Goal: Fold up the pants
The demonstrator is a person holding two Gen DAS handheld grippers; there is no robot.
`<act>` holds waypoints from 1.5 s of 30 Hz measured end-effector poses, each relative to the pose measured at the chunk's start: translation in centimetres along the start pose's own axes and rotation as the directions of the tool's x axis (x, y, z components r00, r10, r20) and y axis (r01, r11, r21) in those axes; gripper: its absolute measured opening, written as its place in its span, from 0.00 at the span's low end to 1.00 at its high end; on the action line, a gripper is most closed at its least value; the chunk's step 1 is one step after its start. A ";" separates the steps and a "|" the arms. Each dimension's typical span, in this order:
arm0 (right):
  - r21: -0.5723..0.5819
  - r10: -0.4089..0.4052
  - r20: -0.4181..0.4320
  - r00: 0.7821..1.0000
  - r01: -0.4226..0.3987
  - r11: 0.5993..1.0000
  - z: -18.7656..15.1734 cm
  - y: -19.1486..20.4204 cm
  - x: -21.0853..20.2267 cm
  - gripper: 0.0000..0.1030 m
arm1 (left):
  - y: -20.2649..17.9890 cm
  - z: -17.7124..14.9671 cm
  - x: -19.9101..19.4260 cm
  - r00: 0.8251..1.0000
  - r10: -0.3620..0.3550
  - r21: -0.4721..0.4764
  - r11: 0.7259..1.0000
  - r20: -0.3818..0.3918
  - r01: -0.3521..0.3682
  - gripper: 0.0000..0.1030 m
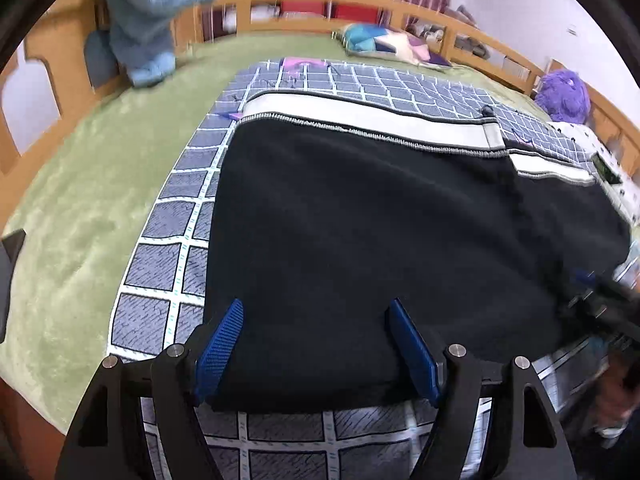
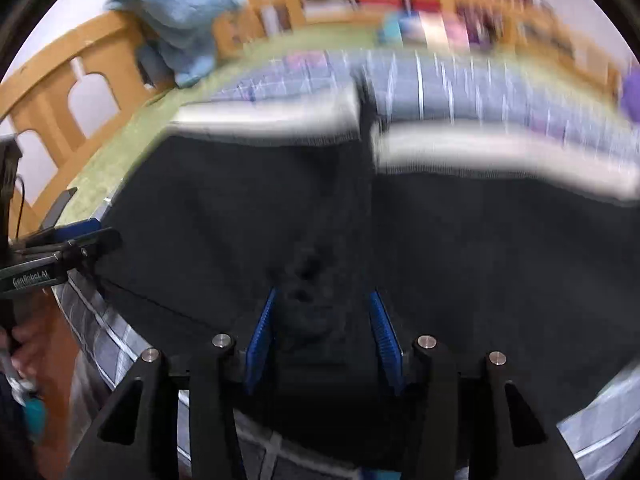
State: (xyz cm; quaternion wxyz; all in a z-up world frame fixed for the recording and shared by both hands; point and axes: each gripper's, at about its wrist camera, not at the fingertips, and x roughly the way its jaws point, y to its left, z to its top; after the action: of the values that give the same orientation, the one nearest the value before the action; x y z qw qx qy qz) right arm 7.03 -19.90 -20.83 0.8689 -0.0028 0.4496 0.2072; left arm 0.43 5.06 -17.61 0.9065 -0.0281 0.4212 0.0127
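Pants [image 1: 360, 220] are black w/ white-grey waistband; blanket [image 1: 168, 220] under is grey-blue checks w/ white lines; bed cover [image 1: 80, 200] is green; gripper pads [image 1: 220, 344] blue; plush toy [image 1: 564, 94] purple; towel [image 1: 148, 8] light blue

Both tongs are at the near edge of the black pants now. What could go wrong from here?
1. The left tongs stand wide open over the pants; closing may catch only the top layer, or the checkered cover underneath.
2. The right tongs straddle a bunched patch, so the fold could lift unevenly.
3. The right wrist view is motion-blurred; the white waistband may end up misaligned.
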 end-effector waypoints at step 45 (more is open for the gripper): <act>0.200 0.139 0.201 0.970 -0.180 0.963 1.1 -7.4 -6.9 0.52 | 4.7 0.7 -2.0 0.990 -0.094 -0.320 0.946 -0.109 0.055 0.51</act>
State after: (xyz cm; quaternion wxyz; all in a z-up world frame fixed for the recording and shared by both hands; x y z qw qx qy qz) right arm 7.07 -28.97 -16.07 0.8823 0.1475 0.3858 0.2257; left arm -0.53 9.77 -15.86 0.8624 -0.1894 0.4674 0.0438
